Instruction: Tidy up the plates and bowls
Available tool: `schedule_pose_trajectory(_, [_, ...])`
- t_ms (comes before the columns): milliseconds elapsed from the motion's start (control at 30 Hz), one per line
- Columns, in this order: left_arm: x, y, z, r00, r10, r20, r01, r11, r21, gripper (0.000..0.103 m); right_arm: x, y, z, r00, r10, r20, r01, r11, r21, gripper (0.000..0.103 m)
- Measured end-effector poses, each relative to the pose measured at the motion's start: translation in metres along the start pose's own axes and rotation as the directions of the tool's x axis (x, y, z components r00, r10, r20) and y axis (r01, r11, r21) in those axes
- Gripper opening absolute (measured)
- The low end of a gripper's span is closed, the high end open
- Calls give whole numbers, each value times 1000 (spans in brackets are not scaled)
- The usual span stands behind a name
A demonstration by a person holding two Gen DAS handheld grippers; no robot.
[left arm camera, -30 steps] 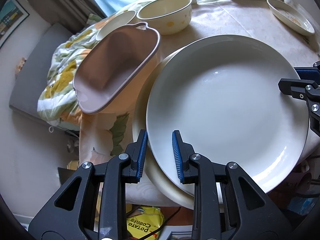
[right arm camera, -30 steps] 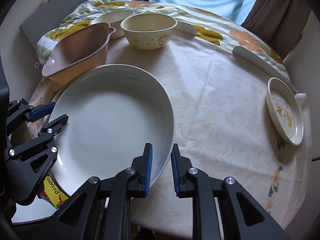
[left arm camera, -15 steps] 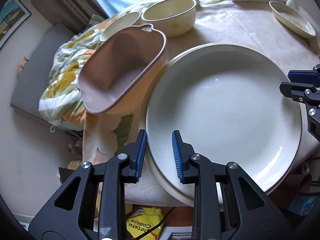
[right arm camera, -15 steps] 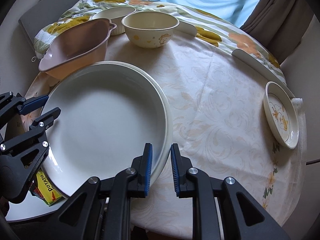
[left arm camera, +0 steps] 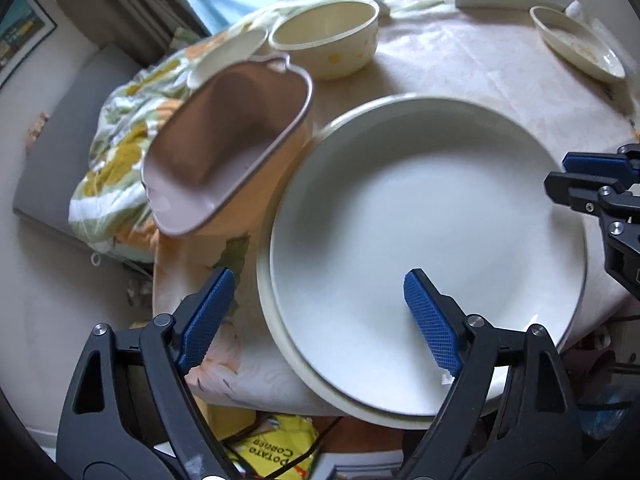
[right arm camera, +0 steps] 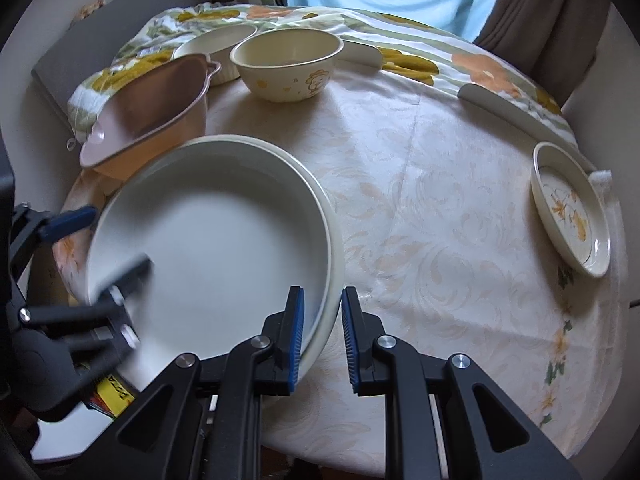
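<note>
Since a second ago the left gripper (left arm camera: 316,312) has let go of the white plate (left arm camera: 432,232): its fingers (left arm camera: 208,312), then pinched on the near rim, are now springing apart, one outside the rim and one over the plate's floor, neither pressing on it. That plate has come down from its tilted carry and now lies nested on the cream plate (right arm camera: 334,248) beneath it, at the table's (right arm camera: 440,208) near edge. The right gripper (right arm camera: 322,338) keeps its fingers pinched on the white plate's rim on the opposite side, so the step in hand looks like finishing the stack. To do it well, I would judge that the right fingers should open only once the upper plate sits flat and centred, since both plates seem to overhang the table edge a little; a gentle push inward before release would make the stack safer, and the left gripper should lift clear without catching the rim. As for the containers, the pink handled dish (left arm camera: 228,148) just beside the plates is empty, the cream bowl (right arm camera: 288,64) behind it is empty, the shallow white dish (right arm camera: 216,46) partly hidden beyond looks empty too, and the small flower-painted plate (right arm camera: 570,208) well apart at the far side holds nothing.
</note>
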State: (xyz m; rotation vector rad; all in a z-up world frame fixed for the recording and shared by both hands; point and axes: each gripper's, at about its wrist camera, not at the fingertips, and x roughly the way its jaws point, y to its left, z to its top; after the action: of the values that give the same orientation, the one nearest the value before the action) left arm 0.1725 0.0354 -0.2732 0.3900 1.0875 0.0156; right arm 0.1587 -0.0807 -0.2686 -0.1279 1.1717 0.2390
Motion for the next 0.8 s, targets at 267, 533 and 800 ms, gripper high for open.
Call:
schedule_pose_trajectory(267, [-48, -11, 21, 998, 16, 61, -17, 1000, 10, 86, -51, -39, -12, 992, 41, 123, -53, 995, 90, 17])
schedule_pose_trajectory(533, [-149, -56, 92, 938, -227, 263, 221, 974, 55, 103, -145, -128, -37, 954, 20, 299, -89, 972, 219, 103])
schedule_pose_trajectory(800, [-153, -123, 182, 862, -435, 259, 380, 894, 237, 103, -179, -204, -36, 952, -93, 292, 11, 963, 270, 103])
